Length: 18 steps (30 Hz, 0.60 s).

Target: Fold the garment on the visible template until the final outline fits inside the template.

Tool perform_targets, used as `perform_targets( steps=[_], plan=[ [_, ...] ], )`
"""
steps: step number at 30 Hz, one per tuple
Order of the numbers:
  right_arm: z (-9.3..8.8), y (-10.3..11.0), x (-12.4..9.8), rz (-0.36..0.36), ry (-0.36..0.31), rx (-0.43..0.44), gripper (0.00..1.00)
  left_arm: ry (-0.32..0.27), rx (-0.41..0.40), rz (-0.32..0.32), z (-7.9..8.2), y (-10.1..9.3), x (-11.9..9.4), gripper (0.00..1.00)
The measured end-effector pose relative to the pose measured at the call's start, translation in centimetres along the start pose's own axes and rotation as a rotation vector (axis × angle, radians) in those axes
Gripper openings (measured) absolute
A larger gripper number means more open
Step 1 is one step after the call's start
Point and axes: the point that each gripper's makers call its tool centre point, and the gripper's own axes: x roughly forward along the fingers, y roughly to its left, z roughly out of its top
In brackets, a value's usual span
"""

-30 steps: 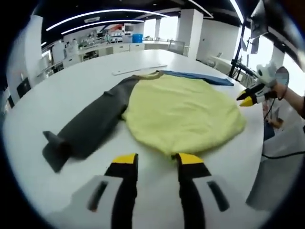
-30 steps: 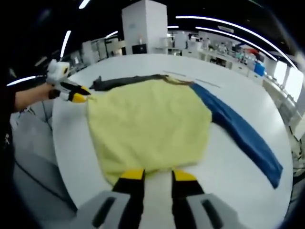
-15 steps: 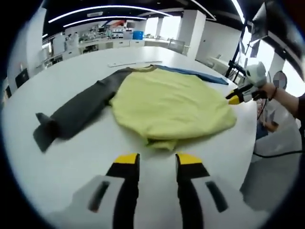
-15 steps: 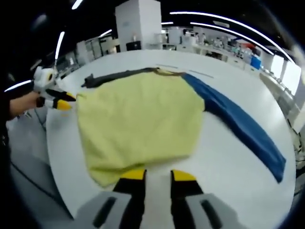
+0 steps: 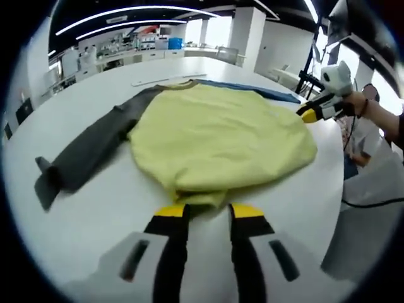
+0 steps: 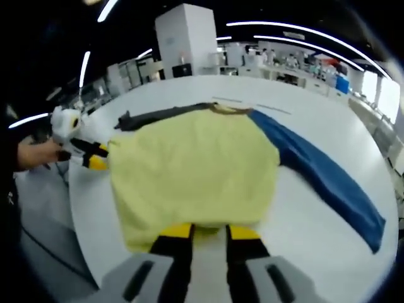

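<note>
Two claws at yellow garment (image 5: 221, 139) hem, white table (image 5: 95, 214)

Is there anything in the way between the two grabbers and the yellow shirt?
Nothing visible. The left hand-held gripper sits right at the near hem of the yellow shirt, and the right hand-held gripper sits at its own near edge. Only bare white table lies around them.

Open-plan lab: rows of equipment benches (image 5: 136, 53), white pillar (image 6: 186, 38), ceiling strip lights (image 6: 284, 31).
</note>
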Motion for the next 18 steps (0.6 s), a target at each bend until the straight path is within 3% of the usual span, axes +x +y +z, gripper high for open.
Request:
perform_targets(
  steps=[9,13,18],
  plan=[
    [-1.2,-0.1,1.8,-0.028,0.067,-0.071,0.12,-0.008,-0.020,0.029,0.1,0.5,0.4,0.14],
    [-1.2,-0.2,1.8,-0.029,0.069,-0.064,0.02,-0.023,-0.031,0.014,0.3,0.2,0.6,0.00],
    [-1.1,-0.4,1.6,-0.031,0.064,-0.030,0.00,-0.011,-0.038,-0.010,0.0,0.1,0.2,0.00]
  ],
)
